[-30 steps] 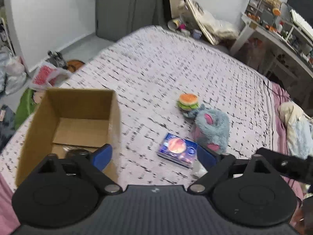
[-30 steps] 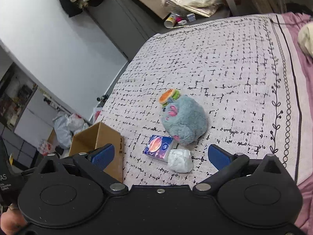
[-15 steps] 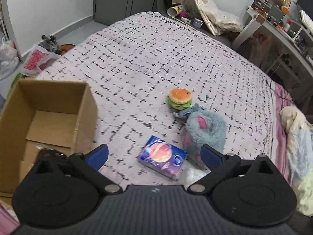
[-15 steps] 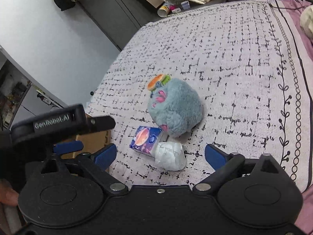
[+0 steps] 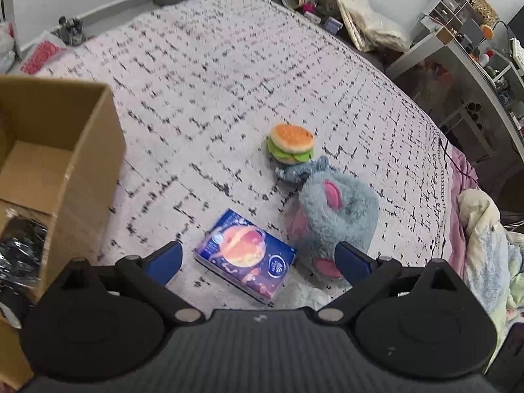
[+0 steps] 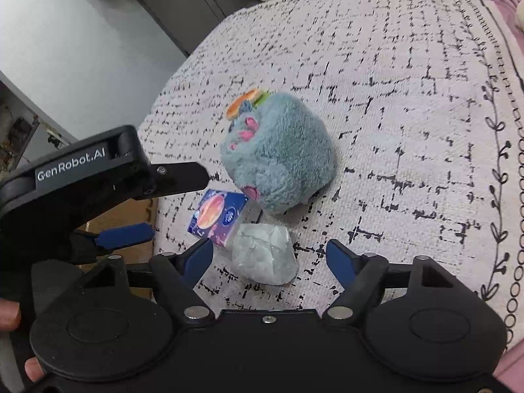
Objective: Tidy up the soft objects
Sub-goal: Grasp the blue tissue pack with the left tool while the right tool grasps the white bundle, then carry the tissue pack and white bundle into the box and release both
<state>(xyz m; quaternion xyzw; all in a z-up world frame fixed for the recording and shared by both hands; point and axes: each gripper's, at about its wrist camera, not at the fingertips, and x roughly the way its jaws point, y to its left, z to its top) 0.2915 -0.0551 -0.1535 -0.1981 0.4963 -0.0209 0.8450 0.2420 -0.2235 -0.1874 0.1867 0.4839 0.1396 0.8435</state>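
Note:
On the bed lie a blue tissue pack with a planet print (image 5: 245,255) (image 6: 216,217), a grey-blue plush toy (image 5: 334,216) (image 6: 278,154), a plush burger (image 5: 290,142) (image 6: 245,101) and a white wrapped soft packet (image 6: 263,253). My left gripper (image 5: 258,263) is open and empty, its fingers either side of the tissue pack, just above it. My right gripper (image 6: 270,258) is open and empty, hovering over the white packet. The left gripper's body (image 6: 98,177) shows at the left of the right wrist view.
An open cardboard box (image 5: 55,150) stands on the bed at the left, with something dark and shiny (image 5: 19,249) inside. A rumpled blanket (image 5: 484,245) lies at the right edge. A desk with clutter (image 5: 475,42) stands beyond the bed.
My left gripper has moved right from over the box to the tissue pack. My right gripper has come lower and closer to the white packet. Both stay open.

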